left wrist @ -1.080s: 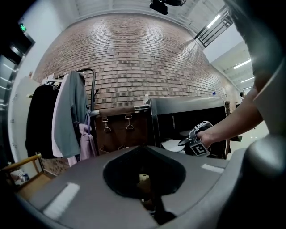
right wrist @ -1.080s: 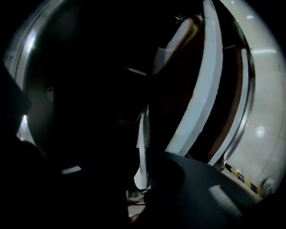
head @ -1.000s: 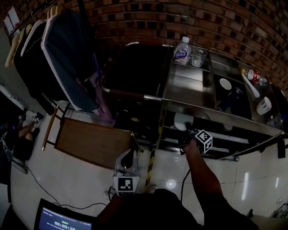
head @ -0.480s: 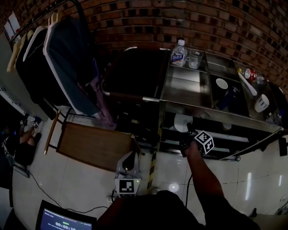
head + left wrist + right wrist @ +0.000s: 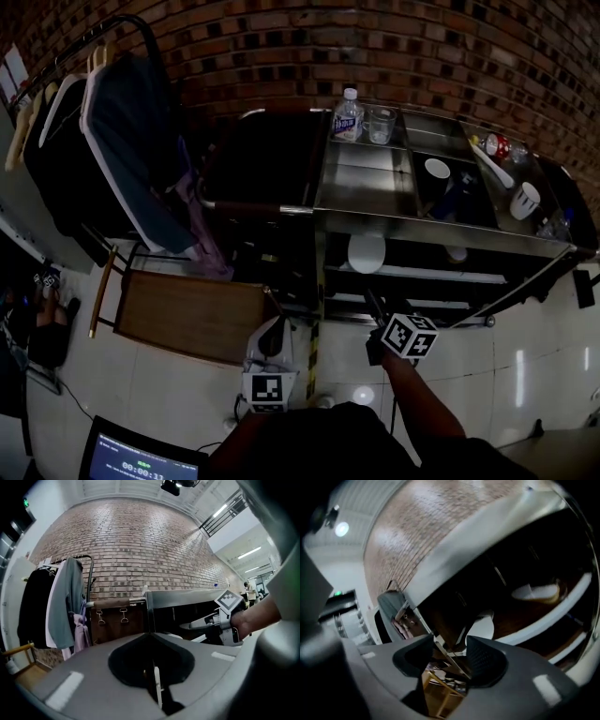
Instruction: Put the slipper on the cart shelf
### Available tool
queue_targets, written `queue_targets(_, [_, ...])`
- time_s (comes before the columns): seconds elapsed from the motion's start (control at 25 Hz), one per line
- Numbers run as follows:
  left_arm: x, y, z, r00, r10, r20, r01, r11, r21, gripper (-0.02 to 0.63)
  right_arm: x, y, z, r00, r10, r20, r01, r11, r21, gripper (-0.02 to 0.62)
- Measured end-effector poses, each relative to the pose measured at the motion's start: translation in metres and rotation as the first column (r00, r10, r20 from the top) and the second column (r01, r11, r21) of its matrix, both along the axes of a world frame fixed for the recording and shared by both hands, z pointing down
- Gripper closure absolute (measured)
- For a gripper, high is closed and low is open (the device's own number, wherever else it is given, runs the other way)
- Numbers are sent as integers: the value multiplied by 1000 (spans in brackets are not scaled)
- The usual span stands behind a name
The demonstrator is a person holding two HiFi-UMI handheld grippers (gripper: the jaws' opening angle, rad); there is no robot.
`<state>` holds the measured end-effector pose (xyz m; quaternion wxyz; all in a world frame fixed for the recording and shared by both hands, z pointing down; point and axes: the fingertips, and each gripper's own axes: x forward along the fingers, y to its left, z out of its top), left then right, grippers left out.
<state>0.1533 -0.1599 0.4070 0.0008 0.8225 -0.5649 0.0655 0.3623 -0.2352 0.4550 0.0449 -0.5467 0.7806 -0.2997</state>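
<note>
A white slipper (image 5: 366, 251) lies on the steel cart's lower shelf (image 5: 422, 274); a second pale shape (image 5: 457, 253) sits further right on it, too dim to name. My right gripper (image 5: 373, 302) hangs in front of that shelf, clear of the slipper. Its jaws have just been opening and now stand open with nothing between them. In the right gripper view (image 5: 447, 656) the slipper (image 5: 483, 627) shows beyond the jaws. My left gripper (image 5: 269, 333) is held low by the floor, jaws shut and empty (image 5: 154, 681); from its view I see the right gripper (image 5: 206, 623).
On the cart's top stand a water bottle (image 5: 347, 114), a glass (image 5: 380, 124), cups and a ladle (image 5: 502, 169). A clothes rack with hanging garments (image 5: 122, 159) and a low wooden table (image 5: 192, 314) are to the left. A laptop screen (image 5: 141, 459) is at my feet.
My right gripper has let go of the slipper, drawn back from the lower shelf toward me and rolled. The slipper stays on the shelf. The left gripper has barely shifted.
</note>
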Motion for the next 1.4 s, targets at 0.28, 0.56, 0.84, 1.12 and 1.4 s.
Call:
queue_targets(0.28, [18,4,-21,997,72,-20,-71,997,41,592,6,65,-44,897,149,-416,-44,967,252,594])
queue_targets(0.56, [27,14,-31,992,119,-30,-118,992,50,592,-12,107,-65,781,207,-589,39,926,377,594])
queue_targets(0.84, [31,21,-35,990,134,-38,-131,989,69,592,-13,121,-71,766,235,-599,30,917,397,594])
queue_targets(1.12, [29,29,-36,991,127,-31,-124,990,70,592,-20,130,-75,772,231,-592,40,912,408,594])
queue_targets(1.4, [32,32,-43,991,131,2,-130,987,92,592,-26,128,-81,782,227,-580,59,900,431,594])
